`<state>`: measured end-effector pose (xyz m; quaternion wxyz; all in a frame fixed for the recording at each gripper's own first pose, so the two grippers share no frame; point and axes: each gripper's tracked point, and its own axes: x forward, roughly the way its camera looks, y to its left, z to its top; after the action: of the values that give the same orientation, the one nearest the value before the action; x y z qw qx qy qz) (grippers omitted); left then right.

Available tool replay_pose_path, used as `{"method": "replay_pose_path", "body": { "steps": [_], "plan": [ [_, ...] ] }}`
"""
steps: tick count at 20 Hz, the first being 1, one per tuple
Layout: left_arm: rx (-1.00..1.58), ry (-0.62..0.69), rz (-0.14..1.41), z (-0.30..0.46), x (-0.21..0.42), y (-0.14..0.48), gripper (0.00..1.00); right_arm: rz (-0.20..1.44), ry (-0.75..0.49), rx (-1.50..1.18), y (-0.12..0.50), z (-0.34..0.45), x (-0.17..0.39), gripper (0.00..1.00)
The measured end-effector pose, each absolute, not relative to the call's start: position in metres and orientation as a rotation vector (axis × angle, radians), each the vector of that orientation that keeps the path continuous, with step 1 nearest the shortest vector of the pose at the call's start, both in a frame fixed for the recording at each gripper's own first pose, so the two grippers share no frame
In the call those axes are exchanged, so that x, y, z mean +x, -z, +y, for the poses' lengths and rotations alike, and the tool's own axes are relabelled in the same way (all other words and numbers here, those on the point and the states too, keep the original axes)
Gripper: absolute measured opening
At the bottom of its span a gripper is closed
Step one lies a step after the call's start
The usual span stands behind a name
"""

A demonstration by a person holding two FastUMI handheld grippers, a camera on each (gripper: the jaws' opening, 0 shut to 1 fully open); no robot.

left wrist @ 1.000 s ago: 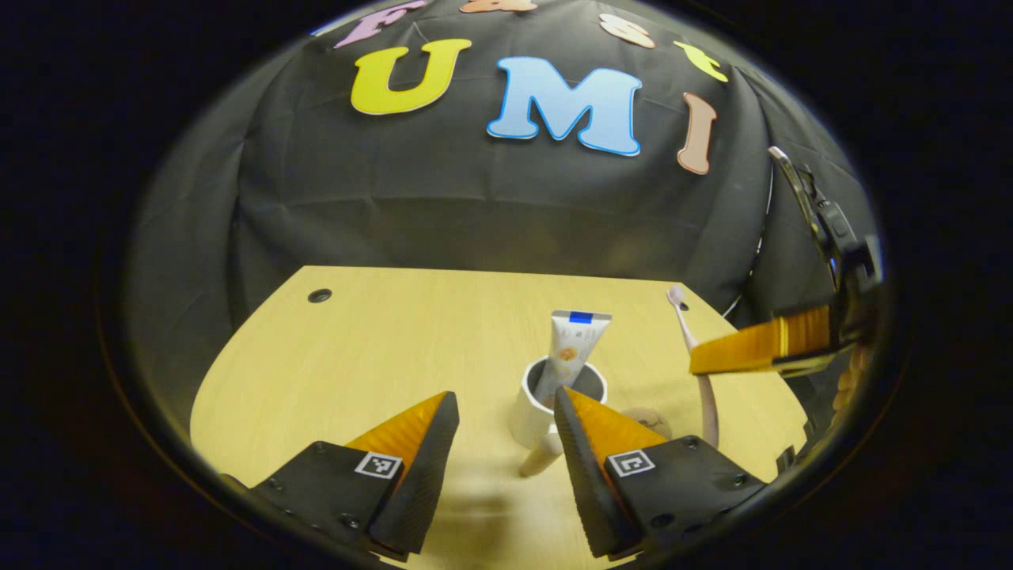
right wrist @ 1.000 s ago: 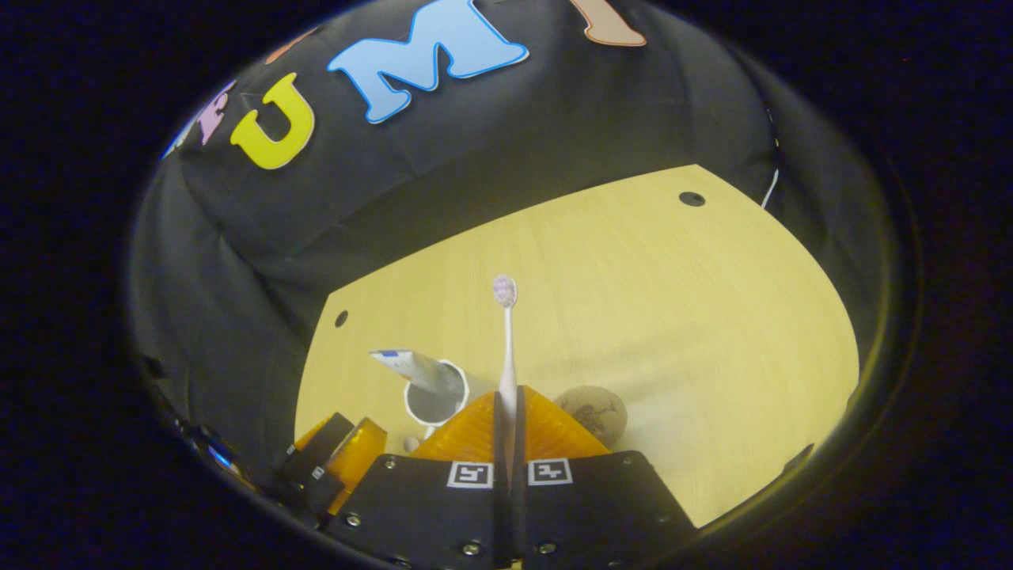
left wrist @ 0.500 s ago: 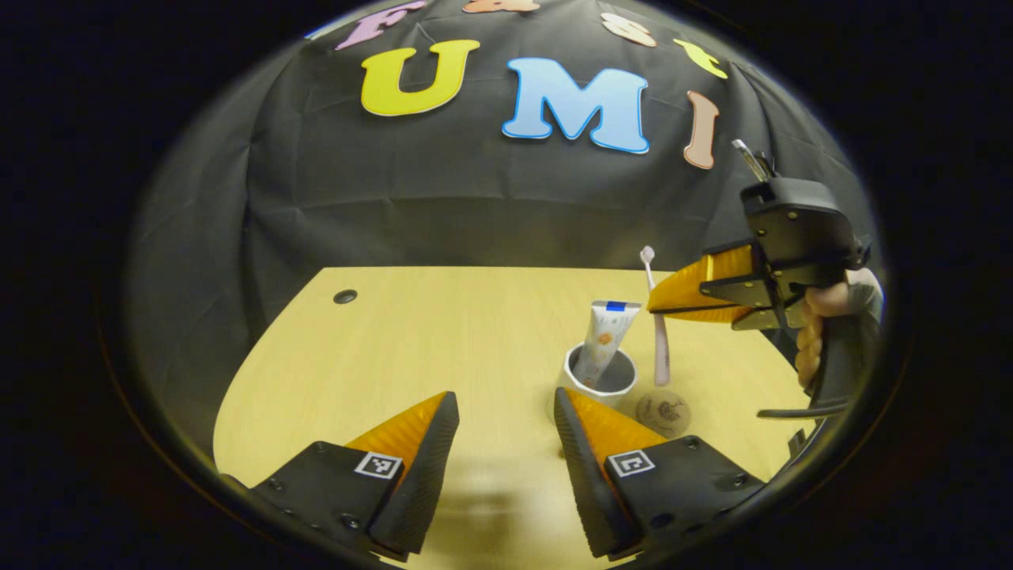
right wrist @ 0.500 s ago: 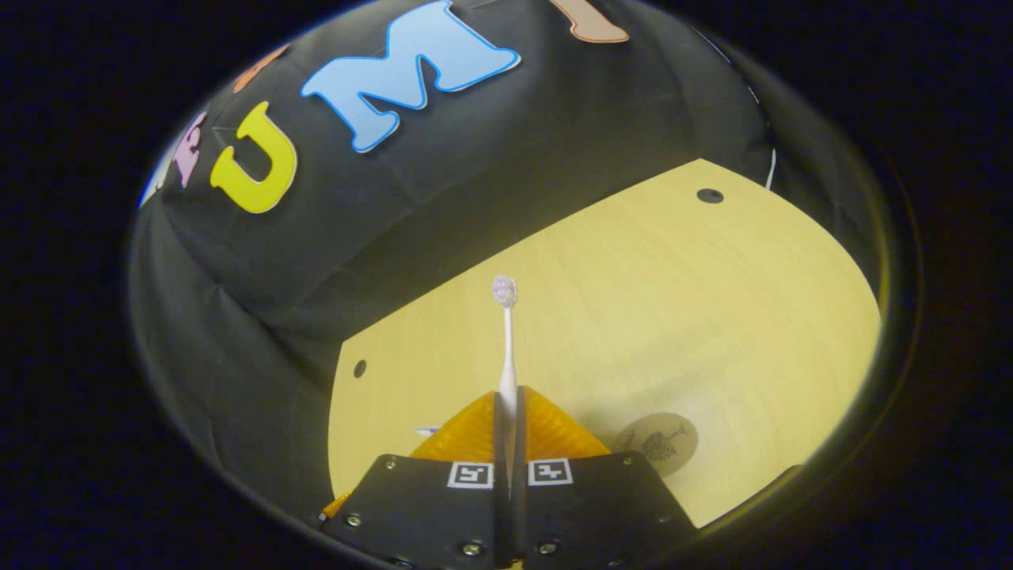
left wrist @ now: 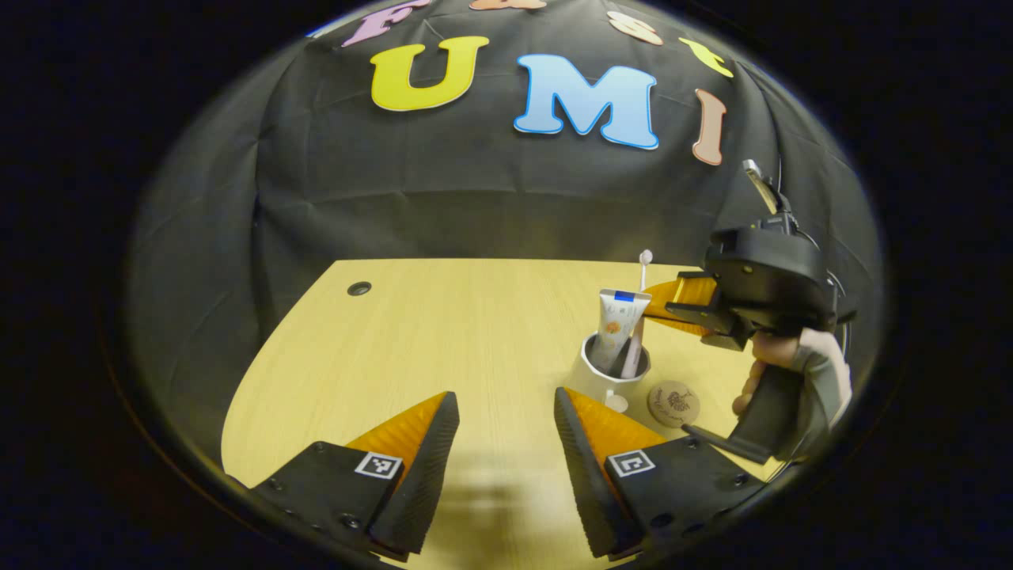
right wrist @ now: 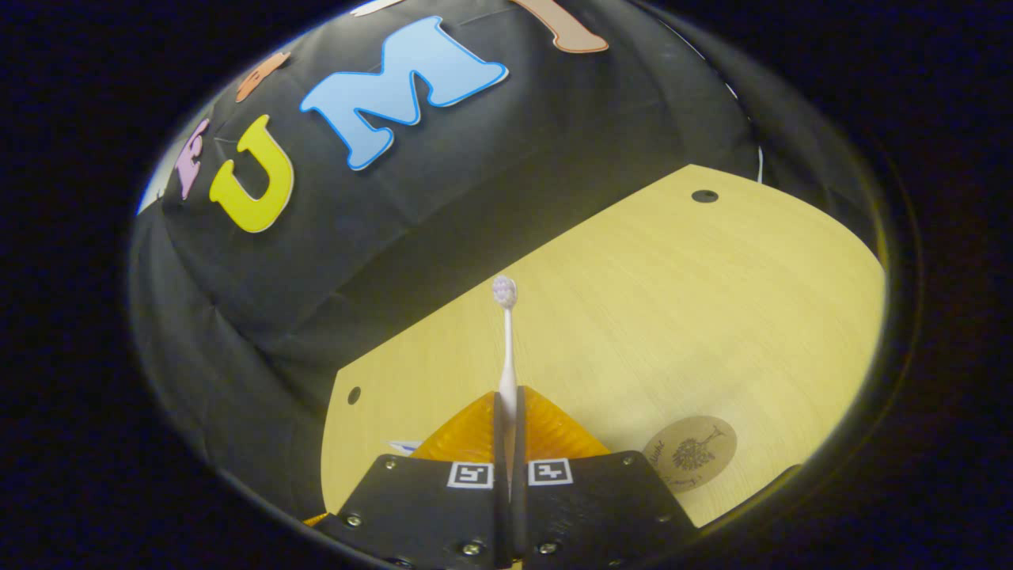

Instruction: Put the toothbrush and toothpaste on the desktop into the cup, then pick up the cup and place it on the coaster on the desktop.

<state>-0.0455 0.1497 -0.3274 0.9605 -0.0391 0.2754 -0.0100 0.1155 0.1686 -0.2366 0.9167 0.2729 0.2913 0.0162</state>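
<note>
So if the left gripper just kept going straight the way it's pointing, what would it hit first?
Probably bare desktop. The left gripper is open and aimed down at the wood. The cup, holding the toothpaste and toothbrush, sits right of that line, though depth is hard to judge.

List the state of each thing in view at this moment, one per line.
toothbrush: upright, handle end in the cup, gripped
toothpaste: standing tilted in the cup
cup: upright on the desktop, beside the coaster, not on it
coaster: flat on the desktop, bare
right gripper: shut on the toothbrush
left gripper: open, holding nothing
desktop: bears cup and coaster
</note>
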Motion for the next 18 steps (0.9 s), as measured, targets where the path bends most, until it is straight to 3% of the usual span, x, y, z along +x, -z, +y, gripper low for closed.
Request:
{"method": "replay_pose_path", "body": {
  "steps": [6, 9, 13, 14, 18],
  "plan": [
    [-0.069, 0.05, 0.572, 0.138, -0.042, 0.33, 0.8, 0.483, -0.06, 0.487, 0.233, 0.171, 0.094, 0.03],
    [-0.059, 0.075, 0.574, 0.13, -0.039, 0.329, 0.78, 0.505, -0.094, 0.434, 0.245, 0.177, 0.08, 0.05],
    [-0.044, 0.114, 0.589, 0.116, -0.04, 0.334, 0.78, 0.529, -0.131, 0.413, 0.252, 0.18, 0.061, 0.12],
    [-0.039, 0.128, 0.593, 0.112, -0.04, 0.334, 0.8, 0.532, -0.137, 0.408, 0.252, 0.181, 0.057, 0.19],
    [-0.037, 0.185, 0.62, 0.095, -0.042, 0.337, 0.78, 0.544, -0.147, 0.38, 0.251, 0.173, 0.043, 0.21]
  ]
}}
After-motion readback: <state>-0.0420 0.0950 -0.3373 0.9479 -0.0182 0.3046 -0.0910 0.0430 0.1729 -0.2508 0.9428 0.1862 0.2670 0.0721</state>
